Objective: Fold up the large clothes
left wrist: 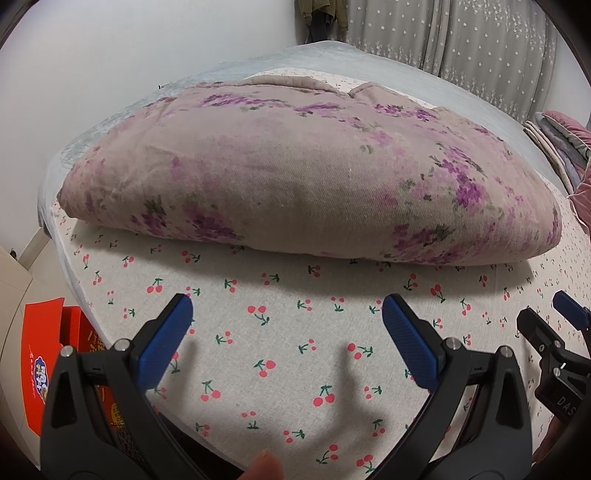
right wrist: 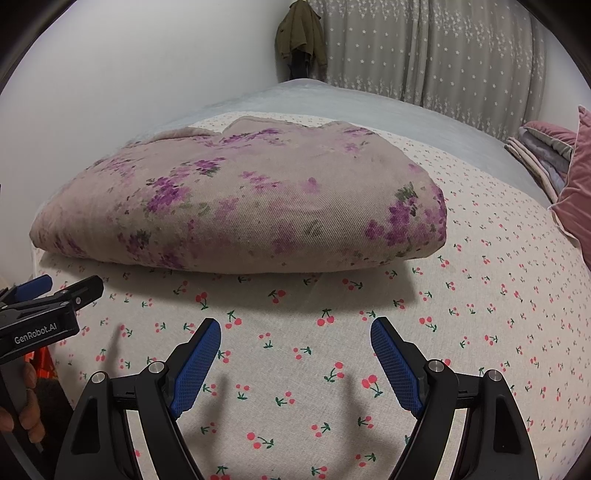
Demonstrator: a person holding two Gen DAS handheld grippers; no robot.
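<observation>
You held both grippers over the near edge of the bed (left wrist: 280, 332), each pointing down toward the cherry-print sheet. Your left gripper (left wrist: 288, 314) was released, its blue pads spread wide with only sheet between them. Your right gripper (right wrist: 295, 339) was likewise released and grasped nothing.

The quilt (left wrist: 295, 177), mauve with purple flowers, lay folded into a thick bundle across the middle of the bed, its rounded fold facing you and clear of both grippers. Its far side showed loose edges, though how many layers it had you could not tell from here.

A pink cushion (right wrist: 576, 184) and a stack of folded cloth (right wrist: 535, 147) sat at the bed's right edge. A red box (left wrist: 44, 354) stood beyond the left edge, apparently on the floor. Grey starred curtains (right wrist: 424, 48) hung behind the bed, and a jacket (right wrist: 301, 33) hung in the corner.
</observation>
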